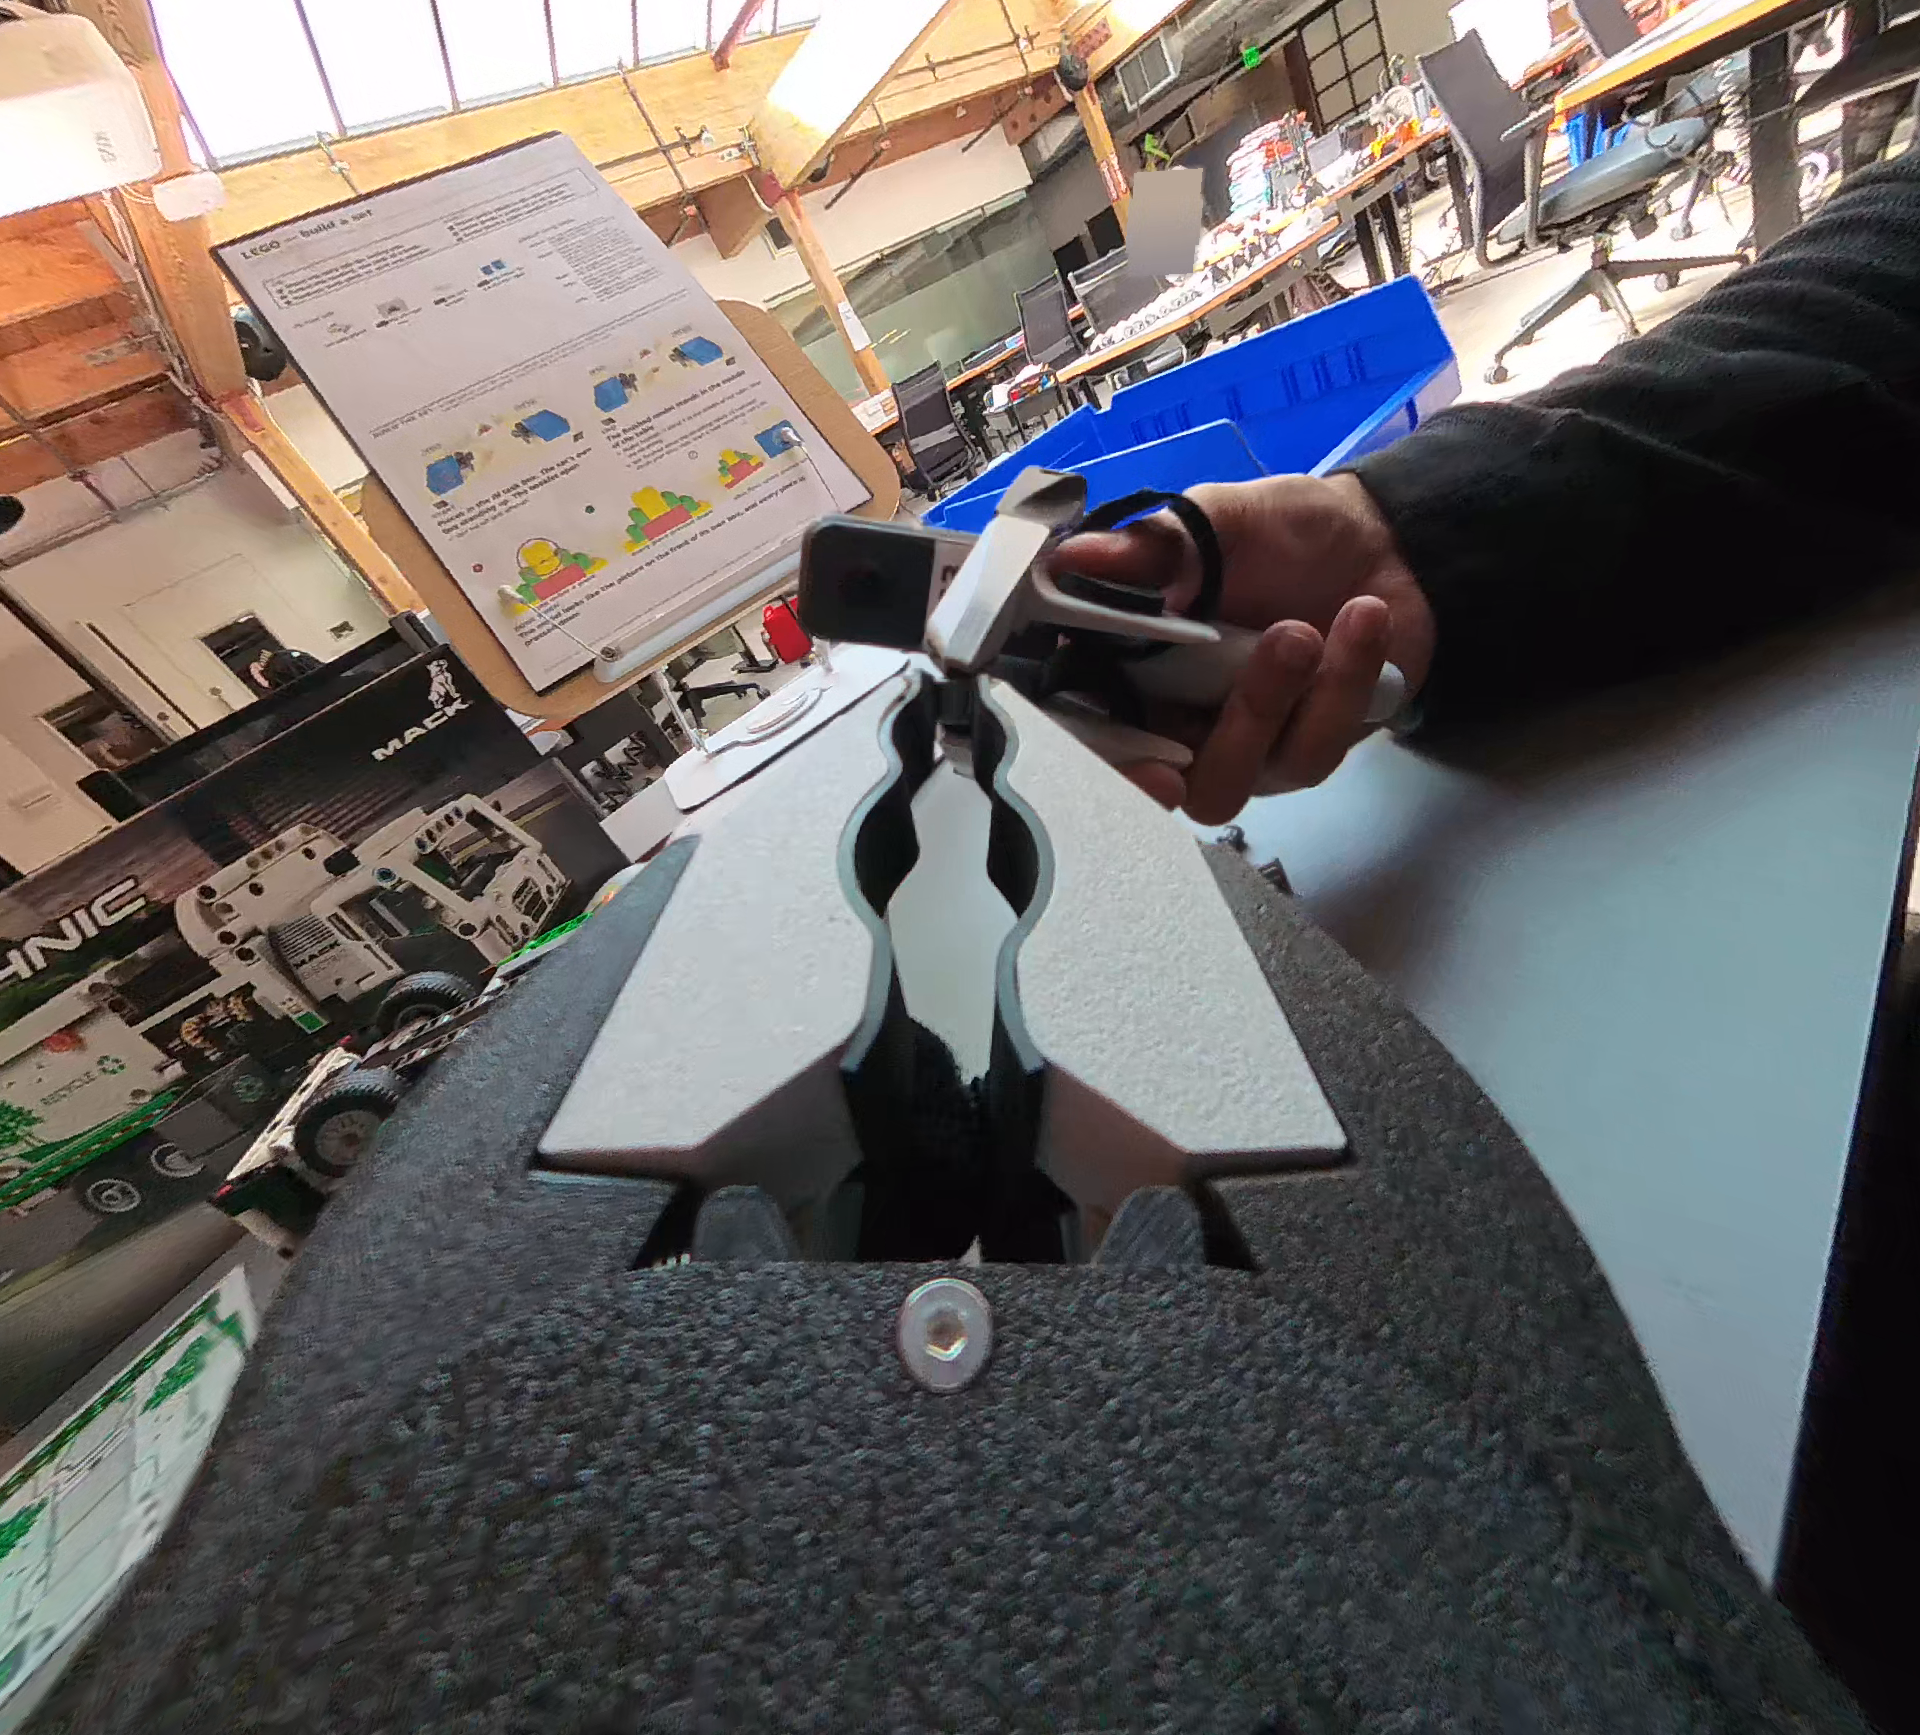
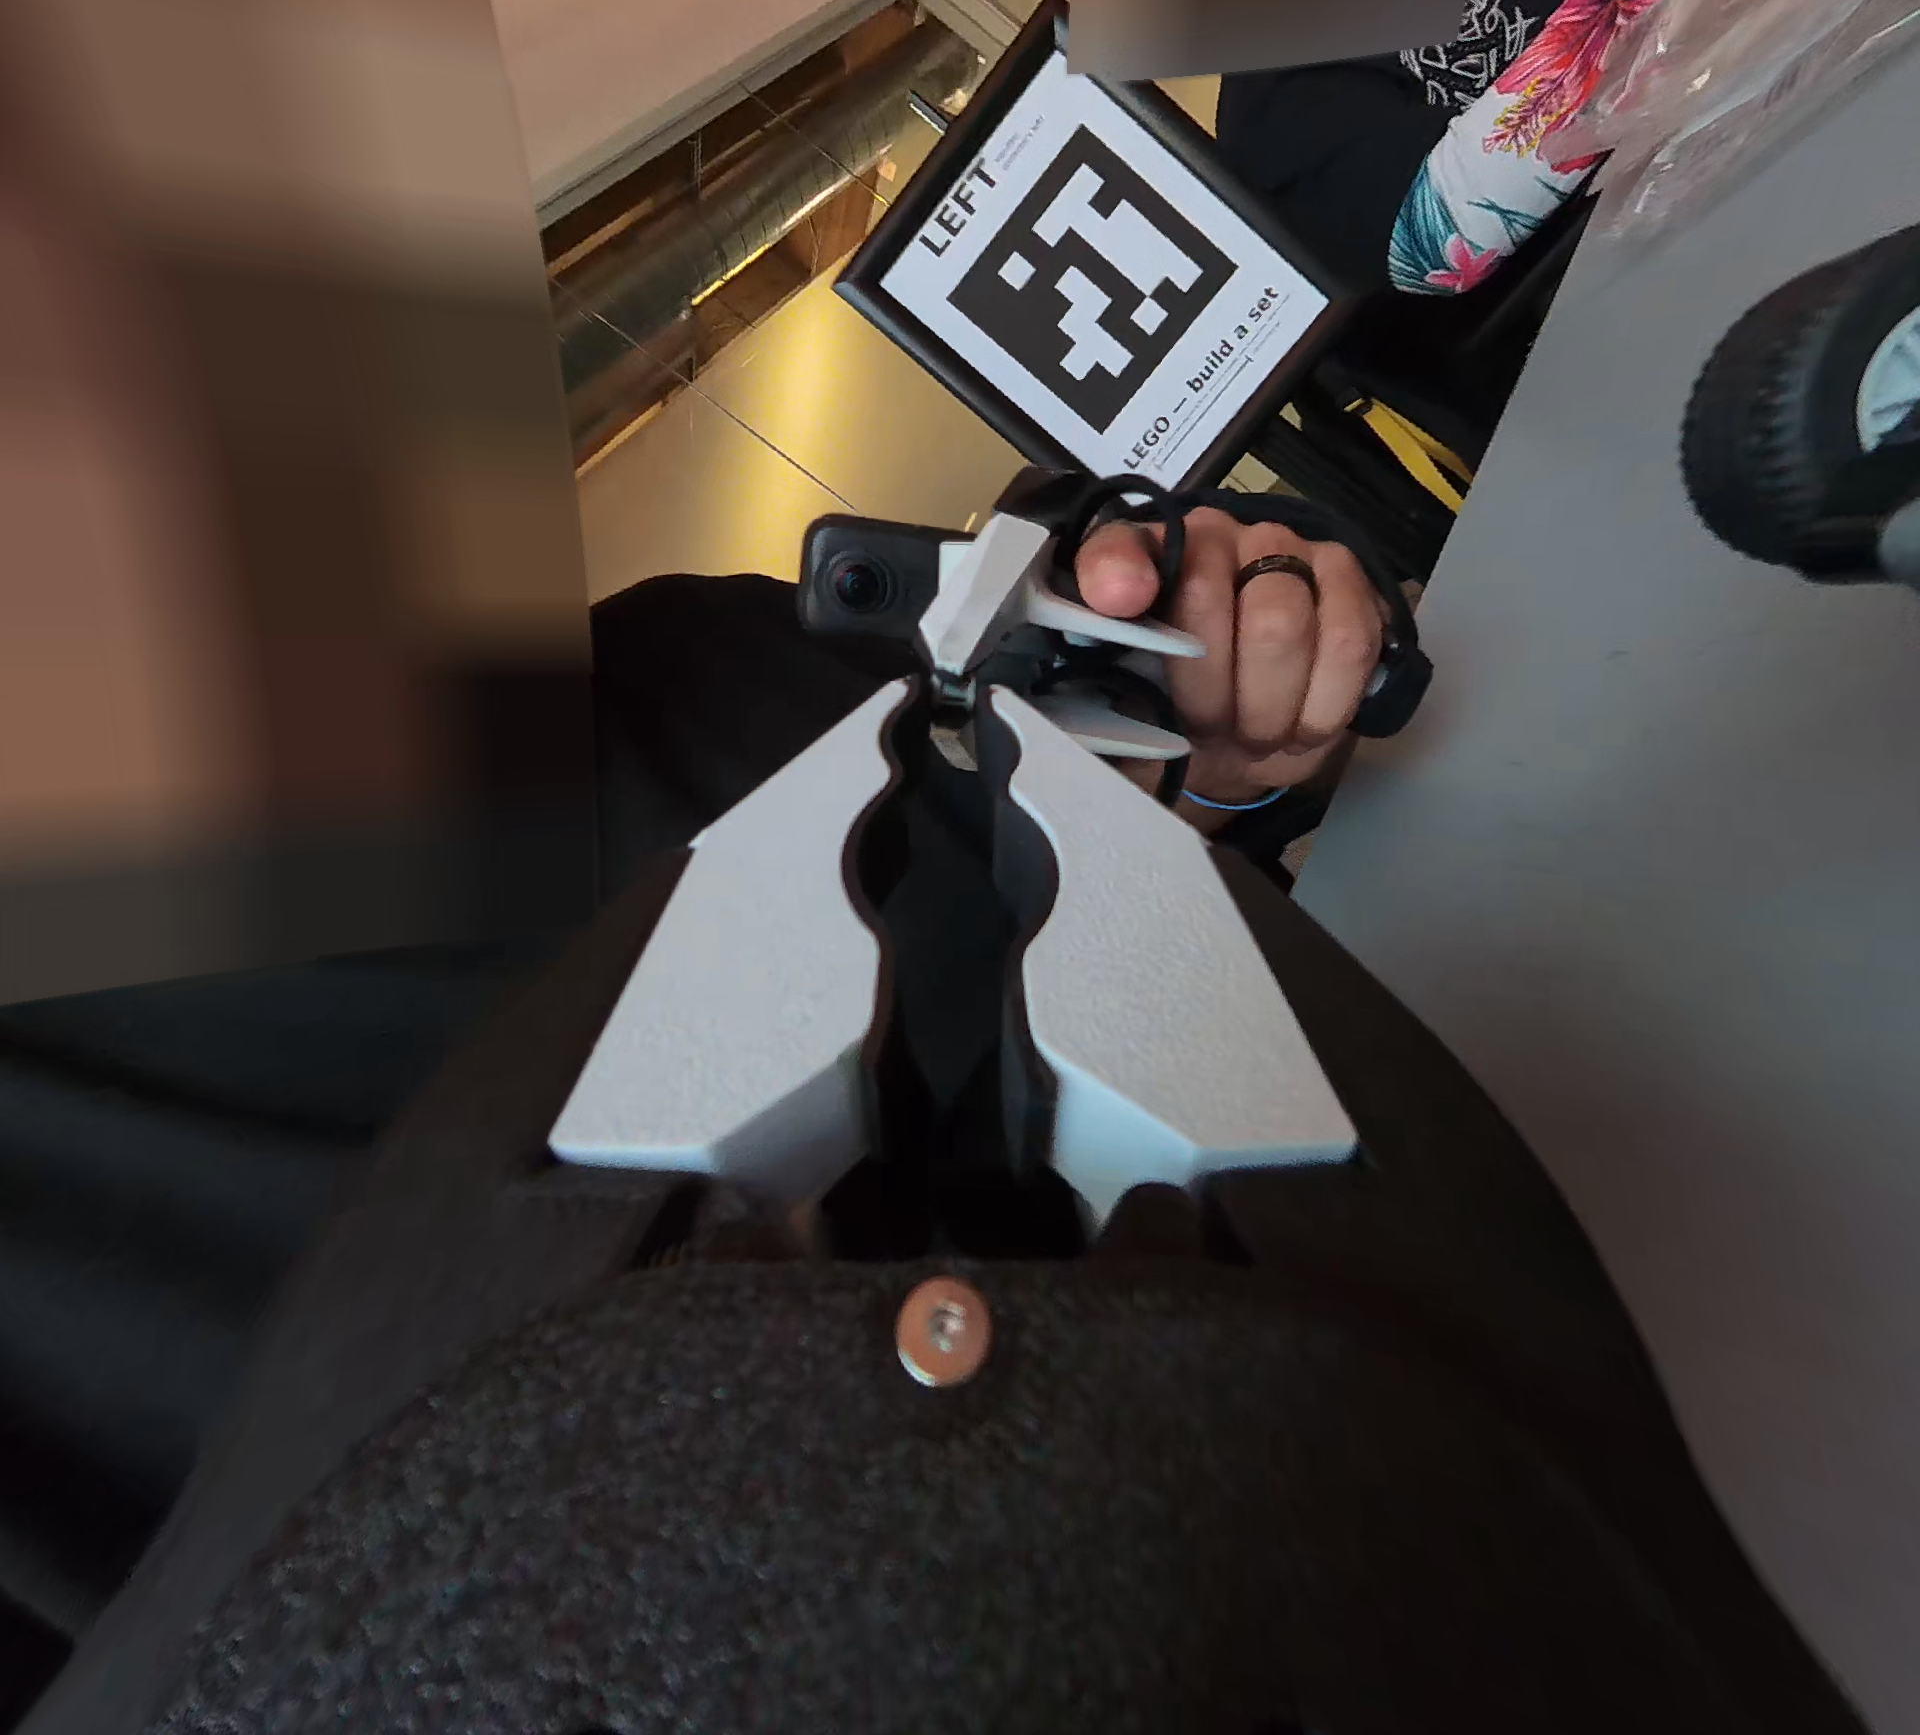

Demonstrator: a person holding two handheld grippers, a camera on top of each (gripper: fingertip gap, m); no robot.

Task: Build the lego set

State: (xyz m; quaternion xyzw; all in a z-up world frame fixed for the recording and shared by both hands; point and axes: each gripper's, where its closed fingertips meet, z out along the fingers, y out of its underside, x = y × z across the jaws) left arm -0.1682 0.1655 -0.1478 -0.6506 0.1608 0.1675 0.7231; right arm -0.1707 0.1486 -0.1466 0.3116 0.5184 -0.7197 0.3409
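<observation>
dark textured body of the left hand-held gripper (image 1: 951,719) fills the foreground. its two white fingers are drawn close, with only a thin strip of bench (image 1: 1558,958) showing between the black pads. the tips meet the tips of the right hand-held gripper (image 2: 948,719), nose to nose. cannot tell whether either pair is fully pressed together or nipping the other's tip. no brick seen in either.

right hand (image 1: 1299,636), in a black sleeve, holds its tool just above the bench. left hand (image 2: 1278,657), wearing a dark ring, holds the other tool, which carries a square marker card (image 2: 1081,272).

further out:
- a partly built truck model (image 1: 312,1135), long low chassis with wheels fitted, lies at the left bench edge in front of the set box (image 1: 260,906).
- a black tyre (image 2: 1808,418) shows at the right edge of the right wrist view; unclear whether it is loose or mounted.
- the instruction sheet (image 1: 540,407) stands propped behind, with blue bins (image 1: 1247,418) beyond it.

judgement: the build is partway. the chassis and some wheels are done. the cab and body pictured on the box are not visible on the model. neither tool is engaged with a part now, so the next piece has yet to be picked.
</observation>
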